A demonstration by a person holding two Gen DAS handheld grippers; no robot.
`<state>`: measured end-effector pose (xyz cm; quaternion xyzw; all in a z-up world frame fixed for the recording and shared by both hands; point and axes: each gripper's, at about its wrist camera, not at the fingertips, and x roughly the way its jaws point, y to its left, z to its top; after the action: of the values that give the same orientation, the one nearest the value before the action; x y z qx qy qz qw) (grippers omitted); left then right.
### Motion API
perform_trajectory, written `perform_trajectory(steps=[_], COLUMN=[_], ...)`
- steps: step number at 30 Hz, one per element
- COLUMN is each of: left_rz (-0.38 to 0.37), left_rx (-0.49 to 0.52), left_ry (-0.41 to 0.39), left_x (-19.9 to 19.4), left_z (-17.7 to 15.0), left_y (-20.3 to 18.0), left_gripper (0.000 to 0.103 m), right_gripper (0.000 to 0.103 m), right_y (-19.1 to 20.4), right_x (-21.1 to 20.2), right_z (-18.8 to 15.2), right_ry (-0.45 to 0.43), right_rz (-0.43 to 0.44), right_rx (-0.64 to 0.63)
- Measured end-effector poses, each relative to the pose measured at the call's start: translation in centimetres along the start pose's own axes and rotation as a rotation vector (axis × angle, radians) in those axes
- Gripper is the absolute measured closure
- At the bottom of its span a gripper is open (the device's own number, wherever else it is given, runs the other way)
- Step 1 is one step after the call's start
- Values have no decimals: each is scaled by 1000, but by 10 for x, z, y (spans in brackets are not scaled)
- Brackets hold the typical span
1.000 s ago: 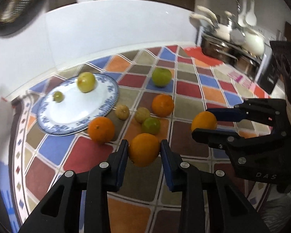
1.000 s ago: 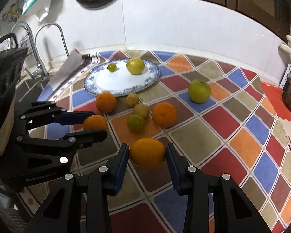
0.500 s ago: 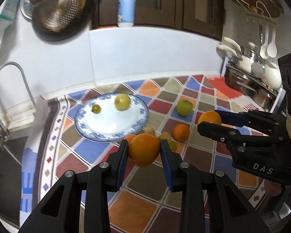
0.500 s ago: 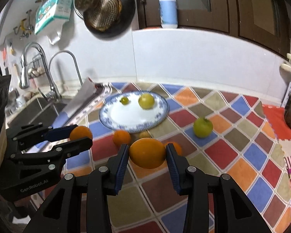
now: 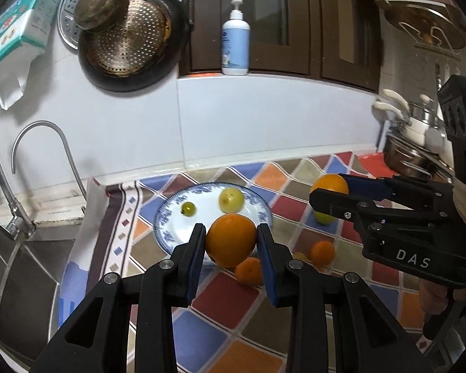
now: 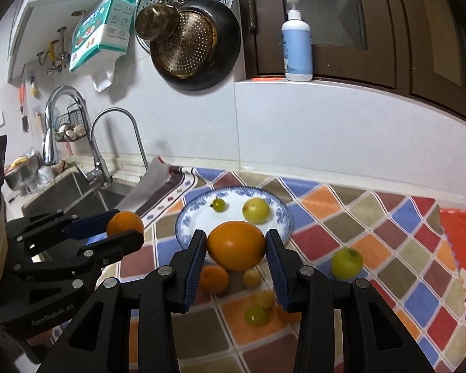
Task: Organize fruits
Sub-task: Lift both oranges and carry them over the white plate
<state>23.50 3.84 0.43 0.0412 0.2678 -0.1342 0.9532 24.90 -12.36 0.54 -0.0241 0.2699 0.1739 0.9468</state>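
My left gripper is shut on an orange and holds it in the air in front of the blue-and-white plate. My right gripper is shut on a second orange, also raised; it shows in the left wrist view. The plate holds a yellow-green fruit and a small green one. On the checkered cloth below lie loose oranges, small yellowish fruits and a green apple.
A sink with taps lies left of the cloth. Pans hang on the back wall, and a pump bottle stands on the ledge. Pots stand at the far right.
Both grippers have risen high above the cloth with their oranges, so the wall, pans and sink have come into view. The fruits on the cloth have not moved.
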Motion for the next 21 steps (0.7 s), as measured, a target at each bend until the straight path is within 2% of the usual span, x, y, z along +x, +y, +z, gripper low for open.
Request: perform_trajectory(steps=[10,17,21], left_rz=[50,51,35], left_rx=[-4,-22,-45], left_ry=[3,43,92], left_x=[42,88,117], left_z=[20,27,25], left_y=[23,46,56], left_gripper=[70,70,70], right_gripper=[63,63,63], right_y=[3,-4,-10], right_x=[50,105,135], right_z=[32,35,30], right_ry=[18,108,170], right_rz=[29,25,28], right_rx=[-5,32,54])
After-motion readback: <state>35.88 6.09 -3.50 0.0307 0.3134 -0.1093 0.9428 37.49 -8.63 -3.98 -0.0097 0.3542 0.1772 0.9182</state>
